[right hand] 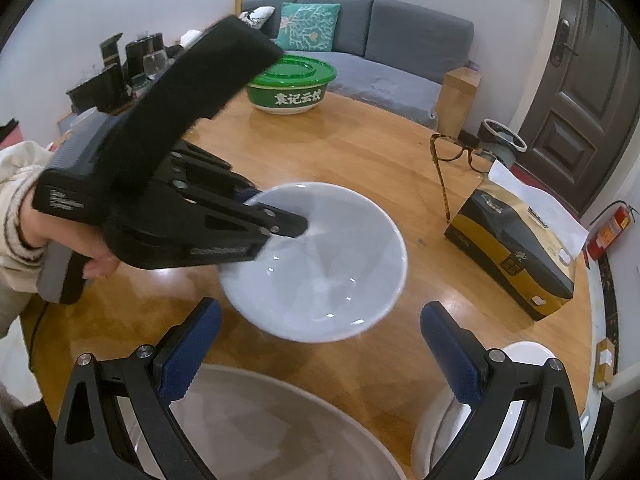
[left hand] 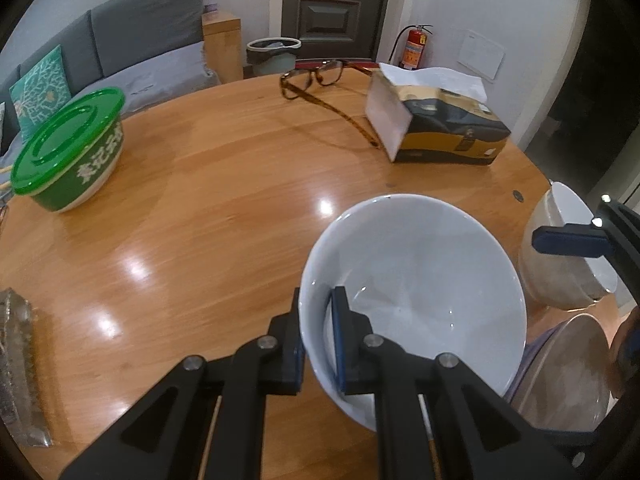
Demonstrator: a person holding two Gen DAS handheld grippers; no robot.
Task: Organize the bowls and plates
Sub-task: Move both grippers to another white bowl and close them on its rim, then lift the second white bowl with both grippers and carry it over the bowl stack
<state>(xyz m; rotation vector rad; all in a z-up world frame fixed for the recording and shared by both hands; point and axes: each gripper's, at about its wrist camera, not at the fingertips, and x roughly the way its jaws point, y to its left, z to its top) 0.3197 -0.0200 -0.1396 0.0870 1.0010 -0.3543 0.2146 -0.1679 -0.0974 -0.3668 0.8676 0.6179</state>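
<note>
On the round table (left hand: 224, 184), the bowl (left hand: 416, 280) sits at the near side with the left gripper (left hand: 318, 344) clamped over its near rim, one finger inside, one outside. Right of it stand a second bowl (left hand: 560, 264) and, nearer, a plate (left hand: 568, 372), below the spread fingers of the right gripper (right hand: 320, 356). Behind the bowl lies a tissue pack (left hand: 444, 124), with glasses (left hand: 316, 80) to its left. A lidded container (left hand: 68, 148) sits at the far left edge, and a sofa (left hand: 132, 40) stands beyond it.
</note>
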